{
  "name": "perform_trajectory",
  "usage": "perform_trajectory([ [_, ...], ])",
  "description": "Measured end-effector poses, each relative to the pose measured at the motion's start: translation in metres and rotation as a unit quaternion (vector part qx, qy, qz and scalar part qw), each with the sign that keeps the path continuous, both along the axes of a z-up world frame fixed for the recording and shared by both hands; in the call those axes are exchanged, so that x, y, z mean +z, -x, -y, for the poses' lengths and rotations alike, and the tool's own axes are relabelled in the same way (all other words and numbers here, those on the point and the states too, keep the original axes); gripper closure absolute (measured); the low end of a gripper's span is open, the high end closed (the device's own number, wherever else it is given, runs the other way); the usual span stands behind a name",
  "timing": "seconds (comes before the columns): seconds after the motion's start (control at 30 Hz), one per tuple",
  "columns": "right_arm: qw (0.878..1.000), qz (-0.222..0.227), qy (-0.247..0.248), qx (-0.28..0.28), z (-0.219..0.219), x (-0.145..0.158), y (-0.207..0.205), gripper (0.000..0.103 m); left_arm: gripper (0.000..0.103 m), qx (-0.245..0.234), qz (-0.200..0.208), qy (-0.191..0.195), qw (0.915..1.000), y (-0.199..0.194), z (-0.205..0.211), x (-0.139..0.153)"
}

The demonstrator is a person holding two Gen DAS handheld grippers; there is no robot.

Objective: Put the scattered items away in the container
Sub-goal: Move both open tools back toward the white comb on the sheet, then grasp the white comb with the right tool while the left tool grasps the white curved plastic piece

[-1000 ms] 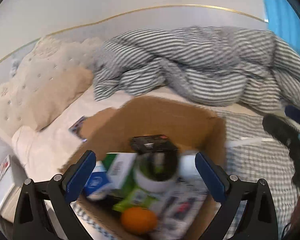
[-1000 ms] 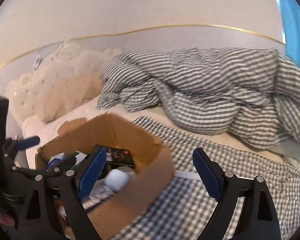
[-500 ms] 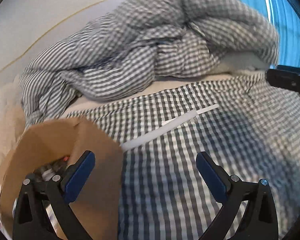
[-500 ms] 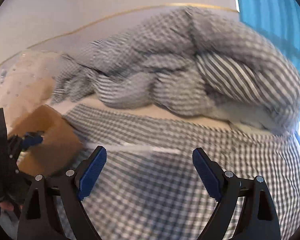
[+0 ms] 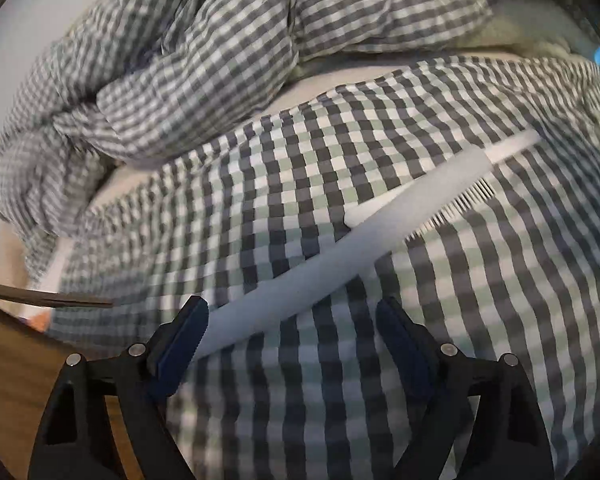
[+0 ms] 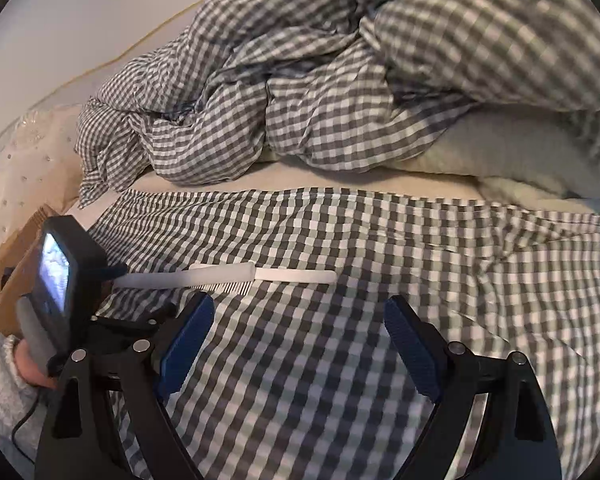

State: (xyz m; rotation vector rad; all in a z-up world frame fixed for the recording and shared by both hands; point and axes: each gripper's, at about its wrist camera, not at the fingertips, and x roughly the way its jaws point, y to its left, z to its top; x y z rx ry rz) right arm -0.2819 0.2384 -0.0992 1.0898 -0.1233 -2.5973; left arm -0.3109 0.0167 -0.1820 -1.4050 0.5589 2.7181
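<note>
The bed (image 6: 380, 188) filled both views, its cream mattress showing in a bare strip between two fabrics. A crumpled gingham duvet (image 6: 300, 80) in grey and white lay heaped along the far side, soft and deeply folded. In front of it a flatter checked sheet (image 6: 420, 300), with larger dark, white and pale green squares, was spread nearly smooth. At the left of the right wrist view a cream tufted headboard (image 6: 24, 168) with small shiny studs rose behind a brown cardboard box (image 6: 16, 248), whose plain corrugated flap (image 5: 48, 300) also jutted into the left wrist view.

On the checked sheet lay a long white plastic comb (image 6: 224, 274), slim and matte, with a row of fine teeth along one edge of its middle stretch and a narrow tail handle. It sat just beside the box, outside it.

The left tongs (image 5: 290, 340) stood open, their blue ribbed pads (image 5: 184, 336) spread wide, hanging low over the comb's blunt end (image 5: 260, 304); whether a pad touched it could not be told. The right tongs (image 6: 300, 344) were likewise open and empty over the sheet, well short of the comb. In the right wrist view, the left device's black body carried a small lit screen (image 6: 54, 272), held by a hand (image 6: 28, 368) in a fleecy grey sleeve. No writing could be read anywhere.
</note>
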Motion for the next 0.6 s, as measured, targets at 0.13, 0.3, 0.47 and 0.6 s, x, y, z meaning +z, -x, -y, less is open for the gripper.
perform_trajectory([
  [0.13,1.0,0.0,-0.024,0.012,0.009,-0.007,0.018,0.017,0.074,-0.004,0.019,-0.033,0.9993,0.0,-0.001,0.004],
  [0.3,0.998,0.008,-0.054,0.03,0.017,-0.015,0.034,0.058,0.099,0.012,0.005,-0.005,0.9999,-0.018,-0.01,0.022],
  [0.47,0.994,0.015,-0.089,0.069,0.032,-0.026,0.045,0.06,0.099,0.006,-0.002,-0.067,0.9977,-0.05,-0.005,0.061],
  [0.6,0.987,0.015,-0.129,0.096,0.049,-0.034,0.059,0.06,0.099,-0.002,-0.016,-0.071,0.9973,-0.062,-0.003,0.08],
])
